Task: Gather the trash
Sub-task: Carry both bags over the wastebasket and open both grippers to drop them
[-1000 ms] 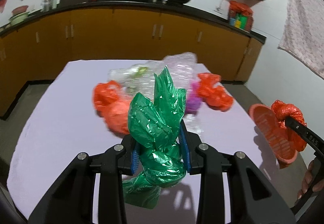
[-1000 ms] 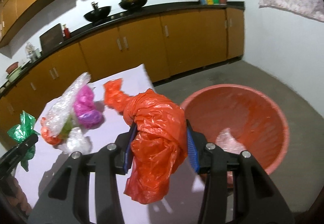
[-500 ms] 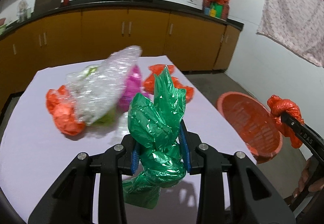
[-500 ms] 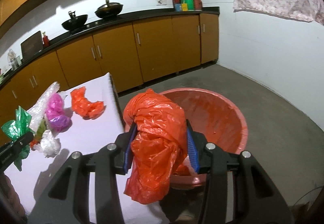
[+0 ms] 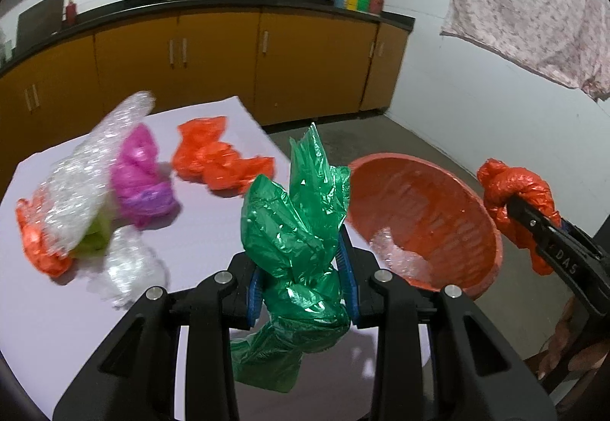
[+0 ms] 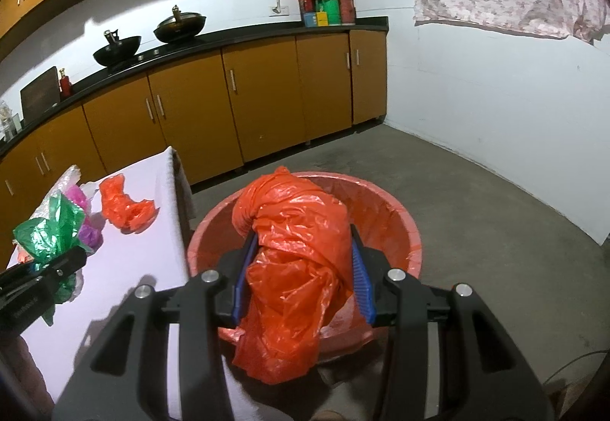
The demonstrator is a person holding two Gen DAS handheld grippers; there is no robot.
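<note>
- The left tongs (image 5: 303, 285) clench a green bag (image 5: 295, 249), held above the counter (image 5: 198, 230) near its right edge.
- The right tongs (image 6: 299, 280) clench an orange bag (image 6: 293, 268), held over the red basin (image 6: 396, 226) on the floor beside the counter.
- Clear plastic (image 5: 396, 257) lies inside the basin.
- On the counter lie another orange bag (image 5: 217, 162), a pink bag (image 5: 141, 177) and clear wrap (image 5: 87, 181).
</note>
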